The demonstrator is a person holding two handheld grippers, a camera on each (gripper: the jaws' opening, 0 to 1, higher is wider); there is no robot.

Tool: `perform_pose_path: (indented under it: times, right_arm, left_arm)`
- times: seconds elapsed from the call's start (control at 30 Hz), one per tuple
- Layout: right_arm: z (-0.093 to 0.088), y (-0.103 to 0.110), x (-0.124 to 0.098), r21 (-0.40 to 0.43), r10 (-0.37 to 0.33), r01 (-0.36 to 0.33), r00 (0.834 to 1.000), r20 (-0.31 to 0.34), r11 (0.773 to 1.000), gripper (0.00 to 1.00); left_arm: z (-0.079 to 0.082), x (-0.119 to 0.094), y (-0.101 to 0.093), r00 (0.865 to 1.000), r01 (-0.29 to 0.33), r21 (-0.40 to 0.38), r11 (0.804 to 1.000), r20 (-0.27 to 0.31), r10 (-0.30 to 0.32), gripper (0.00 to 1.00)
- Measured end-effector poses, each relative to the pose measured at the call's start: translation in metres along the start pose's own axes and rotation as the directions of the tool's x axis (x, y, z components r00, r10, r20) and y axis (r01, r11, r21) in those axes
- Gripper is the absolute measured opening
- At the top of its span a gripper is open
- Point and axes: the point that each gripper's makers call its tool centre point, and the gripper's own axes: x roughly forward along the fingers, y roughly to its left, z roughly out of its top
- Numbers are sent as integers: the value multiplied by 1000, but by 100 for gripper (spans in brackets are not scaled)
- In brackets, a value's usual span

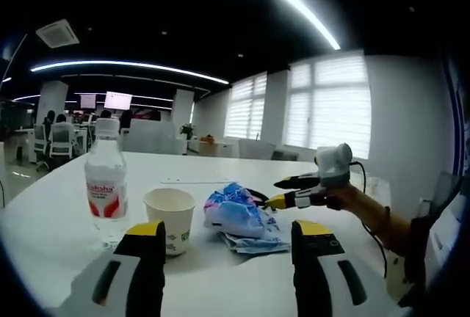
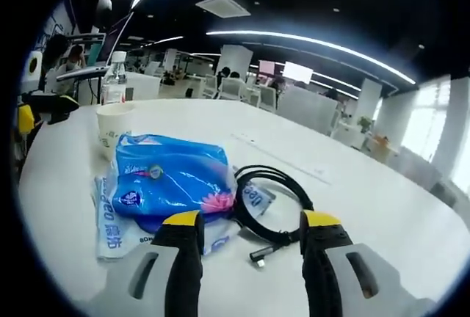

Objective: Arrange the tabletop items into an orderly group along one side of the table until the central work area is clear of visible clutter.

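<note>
I am positioning the right gripper (image 2: pixel 250 230), jaws spread and holding nothing, just short of the coiled black cable (image 2: pixel 271 203) that is lying against the crinkled blue plastic tissue pack (image 2: pixel 170 183) on the white round table (image 2: pixel 382 207); I judge this as the approach step before a pick. The next move is calling for a lowering so the jaws are straddling the cable loop (not the pack's loose flap). The left gripper (image 1: pixel 229 240) is hovering open and empty before the white paper cup (image 1: pixel 170 218) and the clear plastic water bottle with the red label (image 1: pixel 106 177), which are standing near each other, left of the pack.
</note>
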Motion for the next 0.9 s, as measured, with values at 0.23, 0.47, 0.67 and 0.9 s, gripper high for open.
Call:
perform_pose_path:
  times: [0.23, 0.47, 0.67, 0.9]
  right_arm:
    - [-2, 0, 8, -9, 5, -5, 1000, -16, 1000, 50]
    - [-10, 1, 17, -29, 12, -13, 999, -41, 999, 48]
    - [-15, 2, 24, 1, 40, -40, 998, -58, 999, 48]
    - [-19, -2, 27, -1, 20, -20, 998, -67, 1000, 48]
  left_arm:
    - [-1, -2, 2, 1000, -6, -5, 1000, 0, 6, 69]
    - [-1, -3, 4, 1000, -14, -6, 1000, 0, 14, 69]
    - [-1, -5, 6, 1000, -20, -6, 1000, 0, 20, 69]
    - [-2, -5, 9, 1000, -22, -14, 1000, -1, 22, 69]
